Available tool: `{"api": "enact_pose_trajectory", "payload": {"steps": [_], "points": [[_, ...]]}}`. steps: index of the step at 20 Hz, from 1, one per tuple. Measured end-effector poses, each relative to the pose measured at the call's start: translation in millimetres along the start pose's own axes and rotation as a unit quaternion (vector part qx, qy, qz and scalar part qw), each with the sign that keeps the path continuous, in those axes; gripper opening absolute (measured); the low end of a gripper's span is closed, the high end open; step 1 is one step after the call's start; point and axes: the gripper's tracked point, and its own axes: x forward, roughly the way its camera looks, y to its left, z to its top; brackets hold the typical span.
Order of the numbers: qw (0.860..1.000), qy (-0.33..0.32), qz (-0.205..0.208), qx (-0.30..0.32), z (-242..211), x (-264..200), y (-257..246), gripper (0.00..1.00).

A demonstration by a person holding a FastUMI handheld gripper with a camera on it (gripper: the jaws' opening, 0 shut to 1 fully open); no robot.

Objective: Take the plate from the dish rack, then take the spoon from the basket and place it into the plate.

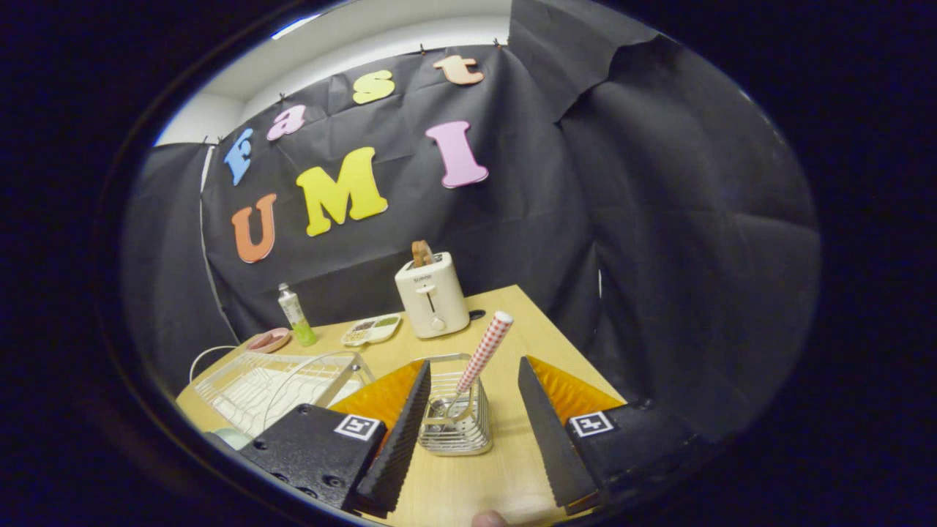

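Open claw (474,410) flanking basket (455,410), untouched

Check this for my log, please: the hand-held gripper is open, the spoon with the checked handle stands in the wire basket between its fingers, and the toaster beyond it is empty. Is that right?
One thing is wrong: the toaster is not empty; a brown slice sticks up from its slot in the gripper view. The rest holds: the hand-held gripper is open, and the spoon stands in the wire basket between its fingers.

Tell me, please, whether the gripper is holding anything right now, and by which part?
Nothing is held: the gripper is open, its fingers either side of the basket with the spoon.
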Motion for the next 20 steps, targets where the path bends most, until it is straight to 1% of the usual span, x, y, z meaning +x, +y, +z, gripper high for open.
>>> {"api": "enact_pose_trajectory", "payload": {"steps": [2, 3, 5, 8, 9, 10, 11, 13, 16, 19, 20], "points": [[0.999, 0.016, 0.019, 0.033, -1, 14, -1, 0.75], [0.999, 0.02, 0.023, 0.045, 1, 19, -3, 0.71], [0.998, 0.023, 0.03, 0.054, 1, 30, -1, 0.58], [0.998, 0.025, 0.031, 0.037, 4, 32, 8, 0.39], [0.999, 0.024, 0.034, 0.033, 6, 30, 13, 0.29], [0.998, 0.025, 0.045, 0.029, 8, 28, 21, 0.25], [0.998, 0.026, 0.047, 0.028, 8, 26, 26, 0.19], [0.999, 0.021, 0.04, 0.02, 11, 22, 30, 0.14], [1.0, 0.002, 0.016, 0.01, 25, 13, 27, 0.11], [1.0, -0.022, -0.01, 0.01, 42, -8, 22, 0.1], [0.999, -0.037, -0.013, 0.007, 51, -18, 24, 0.11]]}}
